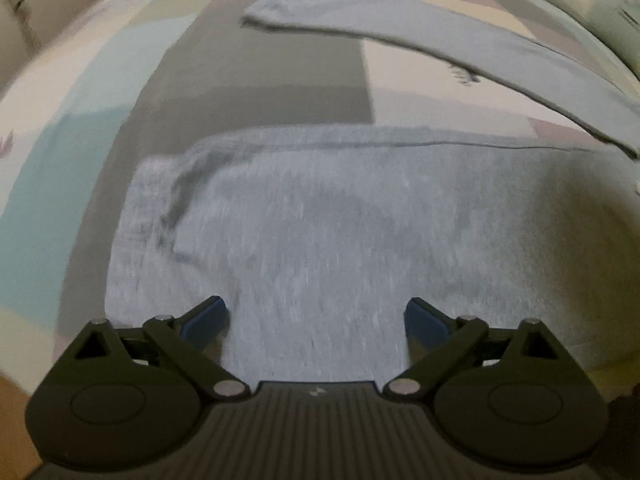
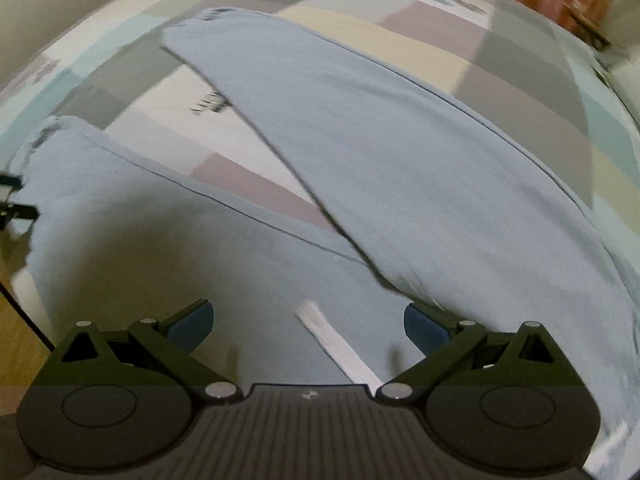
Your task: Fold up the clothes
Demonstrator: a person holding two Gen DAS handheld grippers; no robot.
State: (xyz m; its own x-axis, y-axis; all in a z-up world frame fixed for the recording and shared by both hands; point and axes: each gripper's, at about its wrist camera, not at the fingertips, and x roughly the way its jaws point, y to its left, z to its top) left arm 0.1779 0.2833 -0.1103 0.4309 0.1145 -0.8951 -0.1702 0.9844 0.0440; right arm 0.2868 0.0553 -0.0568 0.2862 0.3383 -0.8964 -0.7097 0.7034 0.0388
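- The left gripper (image 1: 316, 314), black with 2 blue-padded fingers, stands spread wide just above the near leg of the light grey-blue knit trousers (image 1: 328, 220), with nothing between its pads.
- The trousers lie spread on a patchwork bedsheet of grey, teal, cream and mauve blocks (image 1: 256, 64); in the left wrist view the near leg runs across the frame, its left end creased and slightly folded over.
- Farther back, the far trouser leg (image 1: 420, 36) stretches from a cuff at upper centre down toward the right edge, apart from the near leg, with sheet showing between them.
- The right gripper (image 2: 308, 320) is likewise spread wide and grips nothing, hovering over the trousers where the 2 legs meet.
- Between its fingers a white drawstring or tape (image 2: 336, 344) lies on the cloth.
- At the far left edge of the right wrist view, a small dark part of the other tool shows.
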